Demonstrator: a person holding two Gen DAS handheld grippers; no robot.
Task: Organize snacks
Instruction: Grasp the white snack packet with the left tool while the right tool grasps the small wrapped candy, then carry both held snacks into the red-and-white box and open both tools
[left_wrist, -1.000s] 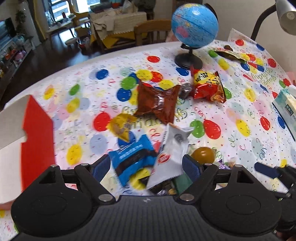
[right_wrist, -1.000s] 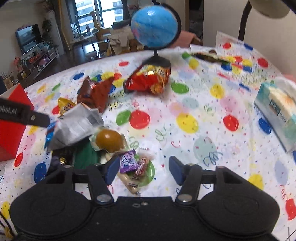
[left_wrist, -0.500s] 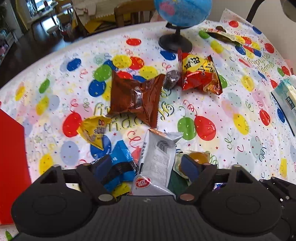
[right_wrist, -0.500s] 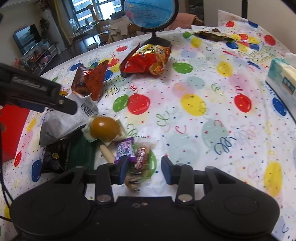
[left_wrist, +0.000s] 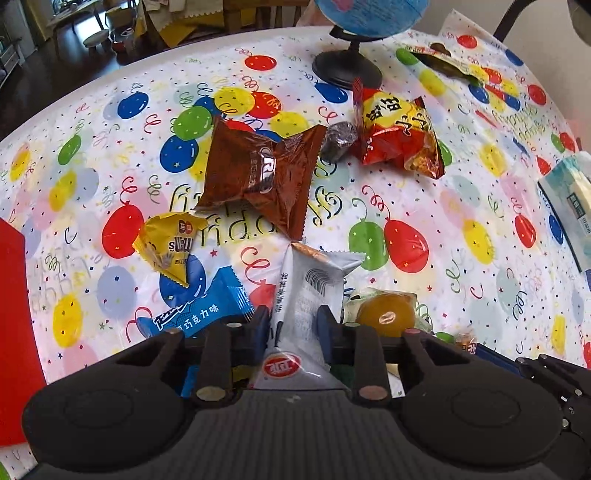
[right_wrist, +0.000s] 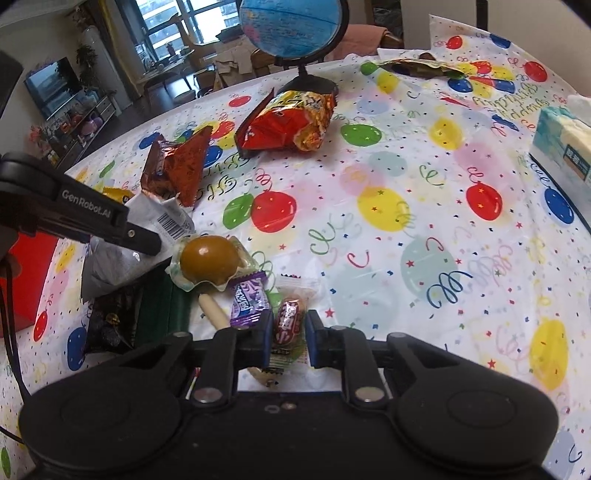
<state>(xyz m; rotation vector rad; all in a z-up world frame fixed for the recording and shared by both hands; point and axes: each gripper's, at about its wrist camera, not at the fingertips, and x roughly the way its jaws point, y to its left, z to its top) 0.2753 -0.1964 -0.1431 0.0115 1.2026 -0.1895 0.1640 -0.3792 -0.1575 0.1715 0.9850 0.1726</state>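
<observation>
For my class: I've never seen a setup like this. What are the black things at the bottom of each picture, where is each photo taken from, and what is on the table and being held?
There is no robot here. A person holds a two-finger gripper in each hand, and a wide-angle camera on each one looks forward along its fingers. The black shapes at the bottom are those tools.

In the left-hand view, the left gripper has its jaws closed on a white snack packet. In the right-hand view, the right gripper pinches a small red wrapped candy.

Both views show a balloon-print tablecloth with a brown packet, a red chip bag, a blue wafer packet, a globe and a tissue box.
</observation>
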